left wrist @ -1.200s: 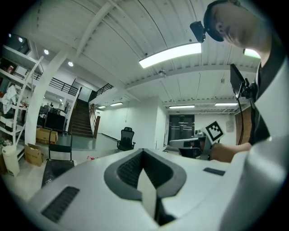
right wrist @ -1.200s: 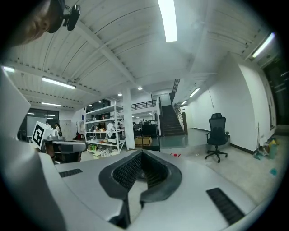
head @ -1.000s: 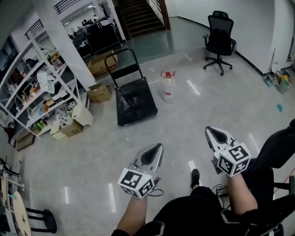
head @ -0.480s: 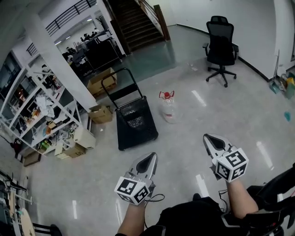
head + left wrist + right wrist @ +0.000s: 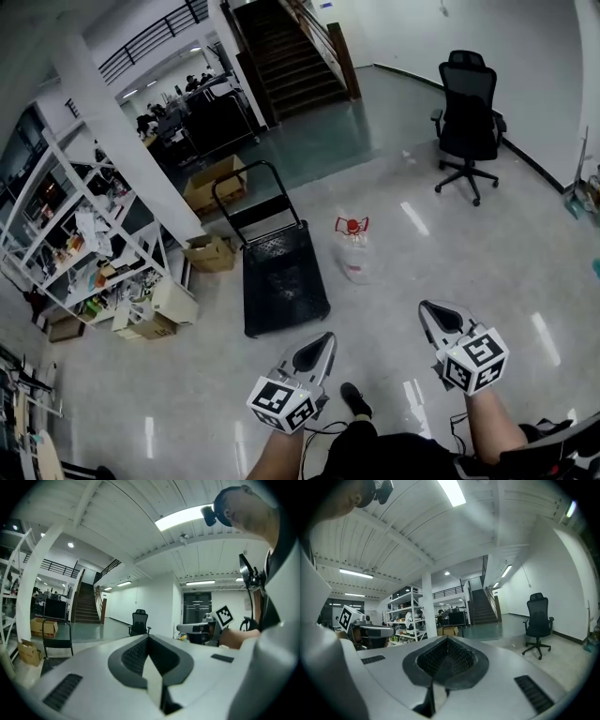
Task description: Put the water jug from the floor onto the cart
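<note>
The water jug (image 5: pixel 355 255), clear with a red cap and handle, stands upright on the grey floor just right of the cart. The cart (image 5: pixel 282 278) is a low black platform trolley with an upright push handle at its far end. My left gripper (image 5: pixel 327 337) and right gripper (image 5: pixel 425 306) are held side by side low in the head view, well short of the jug. Both point forward, jaws shut, nothing between them. In the left gripper view the left gripper (image 5: pixel 148 637) shows its pads meeting. The right gripper (image 5: pixel 446 639) in its own view looks the same.
A black office chair (image 5: pixel 469 123) stands at the far right. White shelving (image 5: pixel 77 246) with clutter and cardboard boxes (image 5: pixel 212 253) line the left side beside a white pillar (image 5: pixel 123 161). Stairs (image 5: pixel 292 54) rise at the back. A shoe (image 5: pixel 355 401) shows between the grippers.
The person has walked forward: the jug and cart are nearer and lower in the head view. Both grippers travelled along, still shut and side by side.
</note>
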Demonstrator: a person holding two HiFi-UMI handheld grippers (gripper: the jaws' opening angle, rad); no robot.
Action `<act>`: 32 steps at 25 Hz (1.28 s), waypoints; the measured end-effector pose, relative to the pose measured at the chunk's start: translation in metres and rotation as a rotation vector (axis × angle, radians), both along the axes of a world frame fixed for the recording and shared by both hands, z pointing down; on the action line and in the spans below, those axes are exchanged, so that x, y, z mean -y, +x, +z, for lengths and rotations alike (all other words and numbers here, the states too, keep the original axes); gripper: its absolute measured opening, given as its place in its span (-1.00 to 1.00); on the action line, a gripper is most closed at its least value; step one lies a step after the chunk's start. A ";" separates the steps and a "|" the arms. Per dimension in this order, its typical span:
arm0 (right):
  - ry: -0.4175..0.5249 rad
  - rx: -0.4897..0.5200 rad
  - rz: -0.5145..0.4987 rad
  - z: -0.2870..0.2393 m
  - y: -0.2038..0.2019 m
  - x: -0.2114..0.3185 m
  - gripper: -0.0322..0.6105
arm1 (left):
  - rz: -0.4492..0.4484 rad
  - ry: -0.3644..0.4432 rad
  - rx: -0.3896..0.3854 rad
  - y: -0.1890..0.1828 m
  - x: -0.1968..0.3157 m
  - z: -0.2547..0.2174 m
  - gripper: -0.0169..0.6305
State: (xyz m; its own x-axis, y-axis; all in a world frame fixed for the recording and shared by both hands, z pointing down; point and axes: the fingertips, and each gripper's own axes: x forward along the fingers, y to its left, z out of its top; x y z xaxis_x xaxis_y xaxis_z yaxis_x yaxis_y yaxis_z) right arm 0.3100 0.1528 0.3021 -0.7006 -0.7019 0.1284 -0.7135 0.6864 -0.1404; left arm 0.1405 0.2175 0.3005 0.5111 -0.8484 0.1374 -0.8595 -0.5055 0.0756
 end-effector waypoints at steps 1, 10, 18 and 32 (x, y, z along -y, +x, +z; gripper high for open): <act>0.002 -0.010 0.002 0.002 -0.008 0.014 -0.89 | 0.004 0.004 -0.006 -0.008 0.015 0.003 -0.97; 0.035 -0.056 0.023 -0.008 -0.113 0.168 -0.89 | -0.006 0.043 -0.050 -0.121 0.168 0.004 -0.97; 0.022 -0.078 0.017 -0.007 -0.212 0.280 -0.89 | 0.008 0.053 -0.072 -0.211 0.274 0.003 -0.97; -0.008 -0.034 -0.029 0.023 -0.269 0.464 -0.89 | -0.043 0.033 -0.046 -0.260 0.434 0.017 -0.97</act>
